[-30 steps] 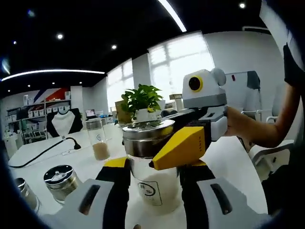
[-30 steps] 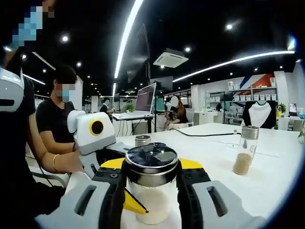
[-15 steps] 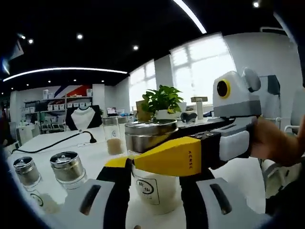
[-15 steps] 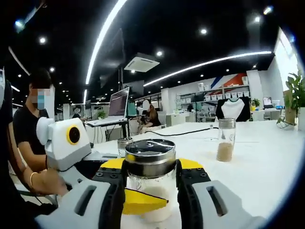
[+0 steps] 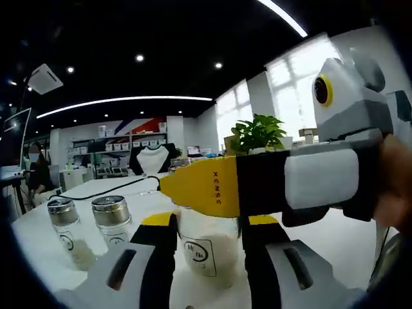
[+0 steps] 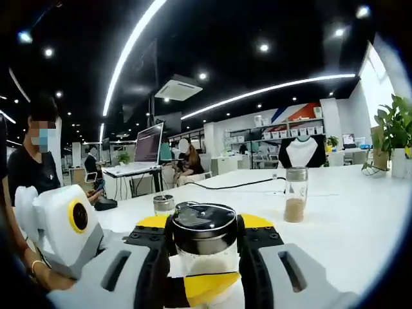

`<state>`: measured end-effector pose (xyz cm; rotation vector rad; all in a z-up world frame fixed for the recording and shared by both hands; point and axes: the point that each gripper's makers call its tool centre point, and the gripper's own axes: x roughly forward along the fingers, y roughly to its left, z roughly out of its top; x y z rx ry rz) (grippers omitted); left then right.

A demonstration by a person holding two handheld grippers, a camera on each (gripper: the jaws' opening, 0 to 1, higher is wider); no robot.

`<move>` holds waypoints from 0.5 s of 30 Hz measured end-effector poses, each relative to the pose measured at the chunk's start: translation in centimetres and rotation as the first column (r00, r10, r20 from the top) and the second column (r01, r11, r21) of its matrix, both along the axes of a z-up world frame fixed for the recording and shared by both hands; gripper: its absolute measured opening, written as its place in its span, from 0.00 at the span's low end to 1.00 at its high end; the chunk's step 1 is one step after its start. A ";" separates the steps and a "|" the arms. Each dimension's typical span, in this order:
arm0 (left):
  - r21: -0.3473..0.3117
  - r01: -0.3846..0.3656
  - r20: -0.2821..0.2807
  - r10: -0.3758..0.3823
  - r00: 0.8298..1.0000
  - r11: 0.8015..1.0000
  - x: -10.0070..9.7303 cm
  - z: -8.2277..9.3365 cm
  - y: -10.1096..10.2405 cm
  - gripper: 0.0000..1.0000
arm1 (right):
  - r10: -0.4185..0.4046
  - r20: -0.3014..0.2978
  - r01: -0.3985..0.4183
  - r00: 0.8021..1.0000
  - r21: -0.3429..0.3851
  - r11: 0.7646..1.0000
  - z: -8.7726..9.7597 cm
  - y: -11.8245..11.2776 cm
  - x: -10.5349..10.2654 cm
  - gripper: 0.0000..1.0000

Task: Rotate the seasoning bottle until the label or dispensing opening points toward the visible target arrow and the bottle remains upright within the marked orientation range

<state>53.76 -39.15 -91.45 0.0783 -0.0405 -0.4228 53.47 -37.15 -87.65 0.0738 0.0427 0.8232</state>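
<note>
Both tongs grip upright white-filled seasoning bottle (image 6: 205, 248).

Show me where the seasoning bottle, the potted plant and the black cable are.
seasoning bottle (image 5: 207, 252): left gripper view, glass body beside its label.
potted plant (image 5: 257, 134): left gripper view, leaves.
black cable (image 6: 239, 185): right gripper view, middle of its run.

A dark ceiling (image 6: 212, 26) is crossed by long light strips (image 6: 132, 45) and dotted with spotlights. Bright windows (image 5: 290, 96) are seen behind a potted plant (image 5: 257, 134). Shelves (image 6: 270, 138) are set against the far wall, and a white table (image 6: 347, 219) is spread below.
</note>
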 end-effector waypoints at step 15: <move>-0.001 0.052 -0.001 -0.052 0.999 0.999 0.2 -0.1 0.4 0.42 | 0.059 0.068 -0.056 0.996 -0.036 0.998 0.2 0.5 -0.1 0.37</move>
